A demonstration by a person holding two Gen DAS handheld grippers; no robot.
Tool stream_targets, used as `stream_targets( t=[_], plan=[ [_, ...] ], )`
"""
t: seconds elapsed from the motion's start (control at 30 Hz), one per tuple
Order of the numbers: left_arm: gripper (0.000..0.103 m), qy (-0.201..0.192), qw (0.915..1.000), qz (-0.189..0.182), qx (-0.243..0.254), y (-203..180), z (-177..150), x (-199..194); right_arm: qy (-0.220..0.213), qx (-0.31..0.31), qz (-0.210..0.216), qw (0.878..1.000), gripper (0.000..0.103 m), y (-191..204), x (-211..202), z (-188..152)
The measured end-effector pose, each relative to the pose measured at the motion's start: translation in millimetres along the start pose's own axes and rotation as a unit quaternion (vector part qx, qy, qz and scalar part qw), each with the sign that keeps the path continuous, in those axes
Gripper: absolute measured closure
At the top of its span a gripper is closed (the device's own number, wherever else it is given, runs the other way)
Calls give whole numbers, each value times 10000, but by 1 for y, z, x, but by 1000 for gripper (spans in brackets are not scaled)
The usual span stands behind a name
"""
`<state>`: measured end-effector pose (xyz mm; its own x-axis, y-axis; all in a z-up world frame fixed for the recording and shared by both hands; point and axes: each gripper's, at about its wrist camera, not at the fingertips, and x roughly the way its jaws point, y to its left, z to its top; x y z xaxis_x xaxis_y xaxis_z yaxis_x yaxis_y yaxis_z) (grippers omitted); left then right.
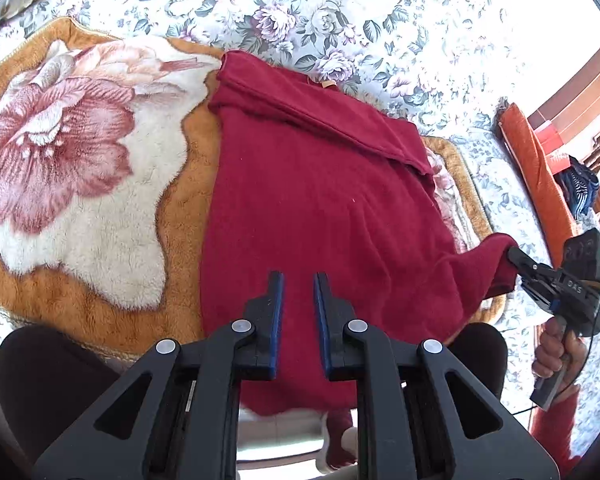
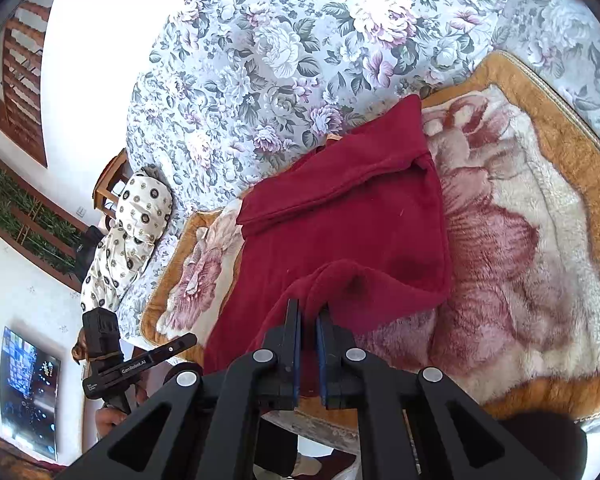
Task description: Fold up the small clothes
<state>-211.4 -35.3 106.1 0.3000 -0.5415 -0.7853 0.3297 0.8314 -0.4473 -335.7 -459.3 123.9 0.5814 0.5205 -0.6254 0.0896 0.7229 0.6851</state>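
A dark red fleece garment (image 1: 320, 184) lies spread on a plush flower-print blanket (image 1: 80, 152), with its far end folded over into a flap. My left gripper (image 1: 299, 280) hovers just above the garment's near part, jaws open a little, nothing between them. My right gripper (image 2: 309, 310) is shut on a corner of the garment (image 2: 340, 216) and lifts that corner off the blanket. It also shows at the right in the left wrist view (image 1: 516, 258), pulling the cloth into a peak.
The blanket (image 2: 540, 220) lies on a bed with a floral sheet (image 1: 320, 8). An orange cushion (image 1: 532, 168) stands at the right bed edge. A patterned pillow (image 2: 128, 232) lies at the bed's far side. The left gripper's body (image 2: 112, 356) shows in the right wrist view.
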Motion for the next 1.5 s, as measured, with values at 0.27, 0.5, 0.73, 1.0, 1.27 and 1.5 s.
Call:
stream_targets(
  t=[0.27, 0.5, 0.73, 1.0, 1.27, 1.5],
  plan=[
    [35, 555, 9924, -304, -1052, 36, -43, 17, 9, 196, 10, 9998, 97, -17, 4, -4],
    [35, 1029, 9785, -870, -1558, 37, -74, 52, 57, 257, -70, 9996, 97, -26, 0, -8],
    [85, 811, 9845, -1089, -1112, 20, -65, 51, 34, 294, -54, 9995, 97, -26, -1, -9],
    [71, 854, 9833, -997, -1258, 30, -68, 37, 42, 338, -2, 9994, 97, -31, -2, -10],
    [27, 625, 9785, -908, -1744, 50, -78, 42, 55, 355, 1, 9994, 97, -32, -3, -10],
    [42, 632, 9831, -1021, -1379, 29, -76, 64, 49, 382, -13, 9993, 97, -31, -3, -11]
  ],
)
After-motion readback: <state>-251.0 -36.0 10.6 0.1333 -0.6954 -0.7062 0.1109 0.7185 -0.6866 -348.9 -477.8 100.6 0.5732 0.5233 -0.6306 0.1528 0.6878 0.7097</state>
